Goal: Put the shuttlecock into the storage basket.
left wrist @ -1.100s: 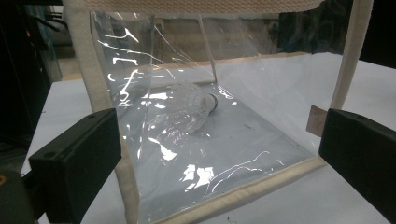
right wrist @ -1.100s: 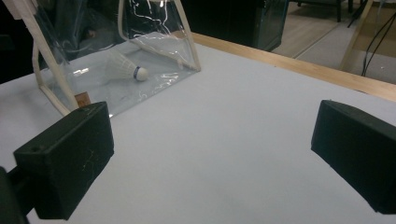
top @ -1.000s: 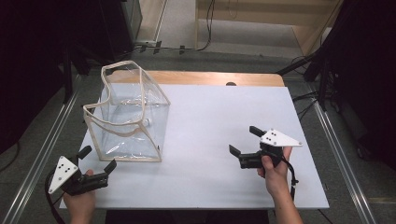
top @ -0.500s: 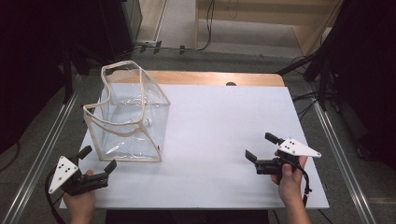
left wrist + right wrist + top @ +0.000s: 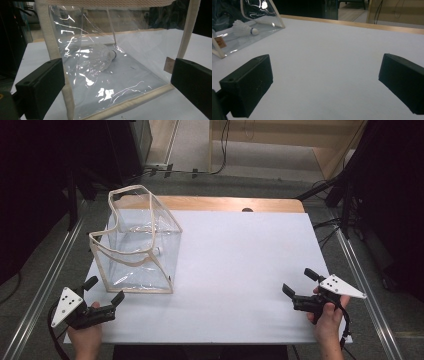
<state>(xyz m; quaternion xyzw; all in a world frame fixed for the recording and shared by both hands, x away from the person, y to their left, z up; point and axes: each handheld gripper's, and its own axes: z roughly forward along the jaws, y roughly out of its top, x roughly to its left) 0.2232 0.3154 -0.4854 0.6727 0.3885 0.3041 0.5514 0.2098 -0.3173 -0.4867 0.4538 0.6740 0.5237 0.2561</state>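
Note:
A clear plastic bag (image 5: pixel 131 261) with cream fabric trim stands open-topped on the left of the white table (image 5: pixel 240 255). A white shuttlecock (image 5: pixel 157 251) lies on its side inside it, cork toward the right. My left gripper (image 5: pixel 105 289) is open at the near left corner, a short way in front of the bag. Through its jaws I see the bag's front wall (image 5: pixel 82 82) and the shuttlecock (image 5: pixel 102 57) behind it. My right gripper (image 5: pixel 297 281) is open near the near right corner, holding nothing. Its view shows the bag (image 5: pixel 262 22) and the shuttlecock (image 5: pixel 244 28) far to the left.
A wooden strip (image 5: pixel 225 204) runs along the table's far edge. Metal rails (image 5: pixel 360 275) flank both sides. Cables lie on the floor (image 5: pixel 200 170) beyond the table. Bare white surface spreads between the bag and the right gripper.
My right gripper has drawn back toward the near right corner of the table, staying open. The left gripper, the bag and the shuttlecock have not moved.

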